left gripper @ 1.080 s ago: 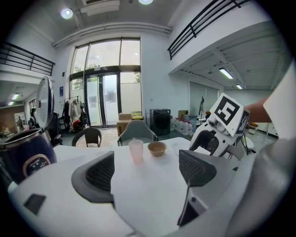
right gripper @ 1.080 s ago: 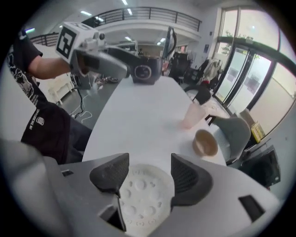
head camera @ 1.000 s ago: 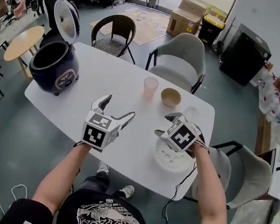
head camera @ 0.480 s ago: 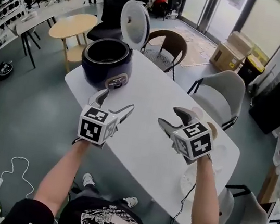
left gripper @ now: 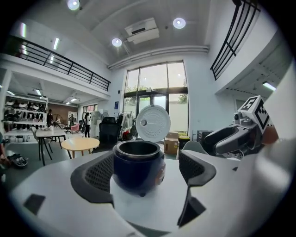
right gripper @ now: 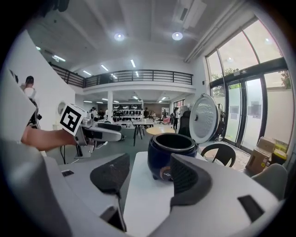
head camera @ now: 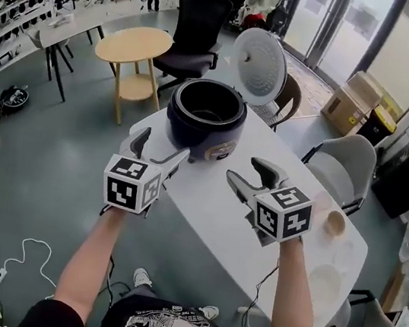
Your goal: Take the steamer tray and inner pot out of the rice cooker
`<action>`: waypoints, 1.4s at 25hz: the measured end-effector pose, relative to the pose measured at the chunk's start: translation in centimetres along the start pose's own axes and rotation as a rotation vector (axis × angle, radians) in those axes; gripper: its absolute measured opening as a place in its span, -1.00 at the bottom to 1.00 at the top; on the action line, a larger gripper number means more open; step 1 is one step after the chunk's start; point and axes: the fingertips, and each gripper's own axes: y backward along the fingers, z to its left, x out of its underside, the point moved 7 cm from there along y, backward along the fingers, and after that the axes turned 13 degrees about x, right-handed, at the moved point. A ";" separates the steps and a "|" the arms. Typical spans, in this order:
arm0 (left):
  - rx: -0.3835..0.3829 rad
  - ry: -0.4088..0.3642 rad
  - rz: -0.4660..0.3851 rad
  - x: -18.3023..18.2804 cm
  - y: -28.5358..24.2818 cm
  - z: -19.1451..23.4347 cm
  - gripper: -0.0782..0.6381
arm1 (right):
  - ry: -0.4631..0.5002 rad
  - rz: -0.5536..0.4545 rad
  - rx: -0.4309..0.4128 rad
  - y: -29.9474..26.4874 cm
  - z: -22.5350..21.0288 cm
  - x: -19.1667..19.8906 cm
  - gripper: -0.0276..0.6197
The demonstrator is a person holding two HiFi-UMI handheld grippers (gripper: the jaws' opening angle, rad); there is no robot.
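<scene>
**Both grippers open, cooker ahead of jaws**

The rice cooker point(head camera: 206, 121) is being seen ahead of both sets of jaws. It is standing at the end of the table point(head camera: 208, 190) beyond the tips, w/ its lid point(head camera: 261, 56) being held upright past the far rim. In the left gripper view the dark body is being framed right btwn the two jaws, but farther out than the tips, and no pad is being pressed on it. In the right gripper view it is being shown ahead, btwn the jaws & nearer the right-hand one, also clear of the pads. Whether the inner pot is sitting inside can't be told. Only a dark opening w/ a lighter rim is being shown.

The left gripper point(head camera: 163, 145) is being held w/ jaws apart, nothing btwn the pads. The right gripper point(head camera: 243, 170) is likewise being held w/ jaws apart & empty. The two are being carried side by side, near each other, not touching.

Right of & behind the right gripper's jaws, a small bowl point(head camera: 335, 223) is standing on the table. Beyond the cooker, an office chair point(head camera: 194, 34) is being seen, and a round wooden table point(head camera: 135, 44) is standing ahead-left of the left jaws.
</scene>
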 end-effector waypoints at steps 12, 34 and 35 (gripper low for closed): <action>0.110 -0.014 -0.007 -1.8 4.5 21.8 0.44 | -0.176 -0.035 0.139 -14.9 11.7 -7.0 -0.03; 0.267 -0.048 0.147 -5.1 -23.0 33.6 0.44 | -0.392 0.032 0.337 -33.9 -8.6 -7.1 -0.05; 0.283 -0.049 0.166 -5.3 -24.8 33.6 0.44 | -0.398 0.042 0.336 -34.7 -9.7 -6.9 -0.06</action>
